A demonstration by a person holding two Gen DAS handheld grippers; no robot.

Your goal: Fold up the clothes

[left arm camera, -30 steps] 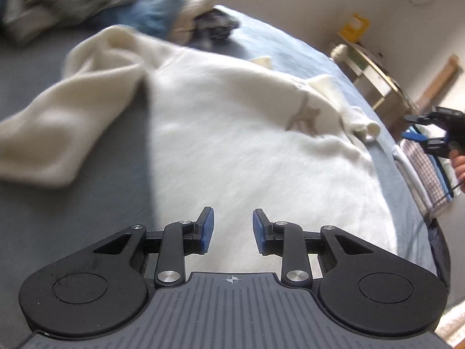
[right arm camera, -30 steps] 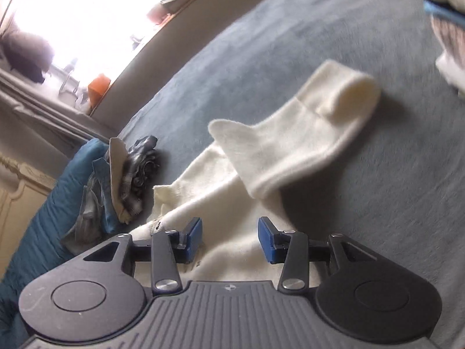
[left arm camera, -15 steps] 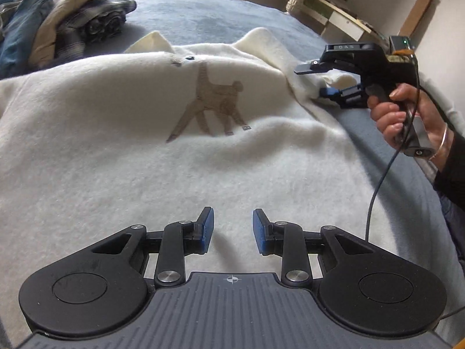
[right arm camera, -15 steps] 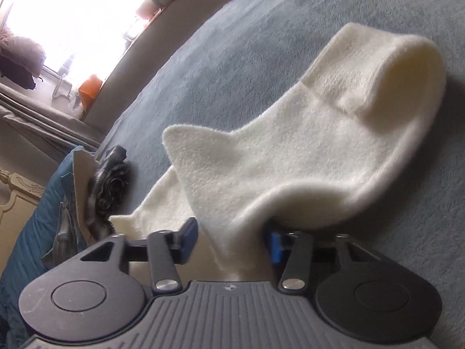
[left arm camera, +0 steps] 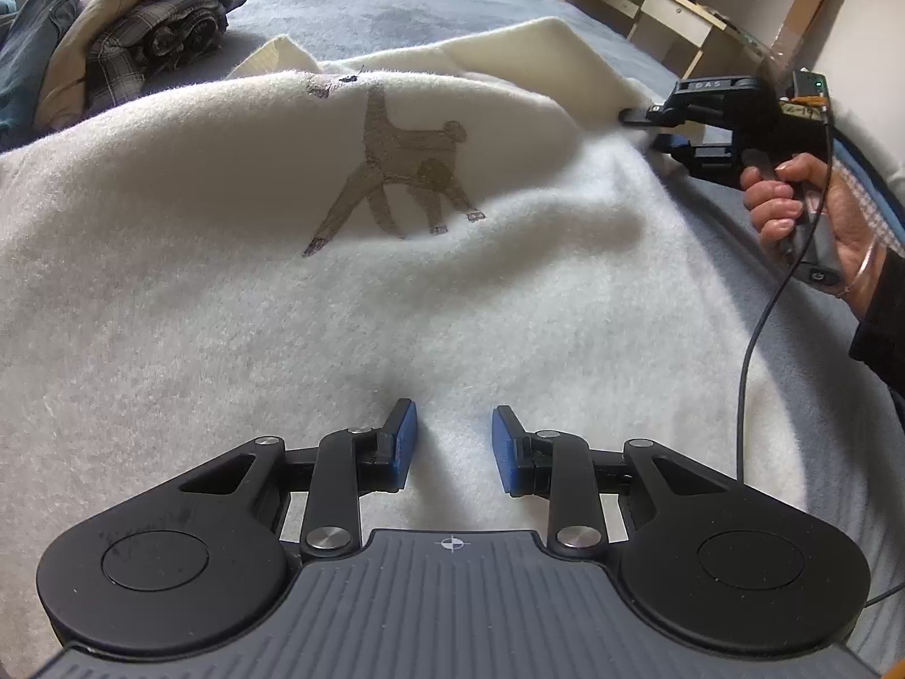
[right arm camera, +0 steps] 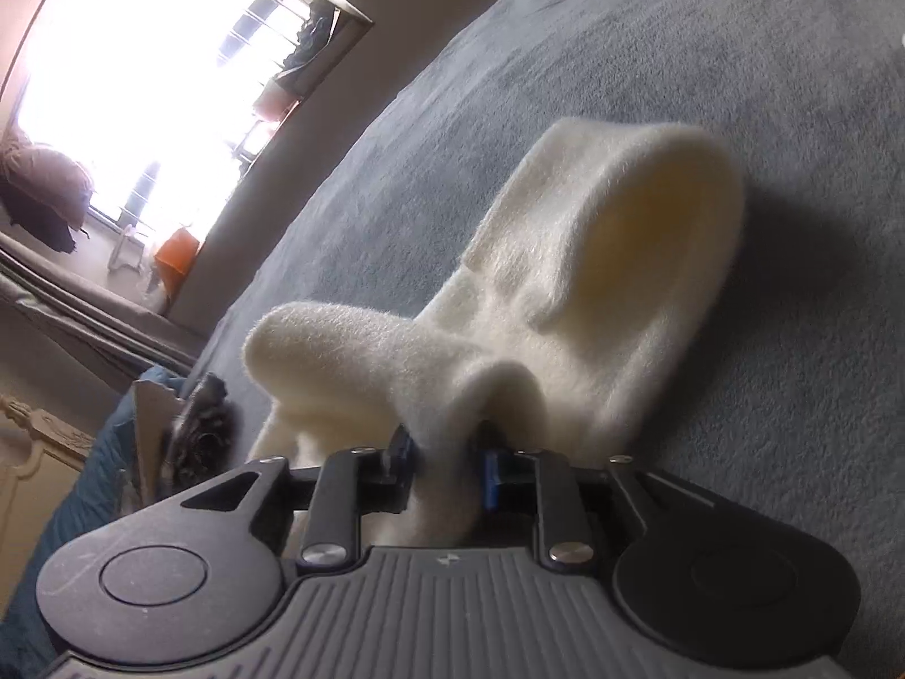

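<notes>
The right gripper (right arm camera: 447, 467) is clamped on the sleeve (right arm camera: 565, 305) of the cream sweater (left arm camera: 350, 294). The left gripper (left arm camera: 454, 447) hovers with jaws apart over the sweater's body on the grey bed (left arm camera: 407, 5). Beyond it, far left, lies a clothes pile (left arm camera: 130, 51).

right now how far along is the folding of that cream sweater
Early. Done: the cream sweater lies spread front up on the grey bed; no fold shows. In hand: the right tool is shut on its sleeve; the left tool is open over the body. Left: fold sleeves and body, then the clothes pile.
</notes>
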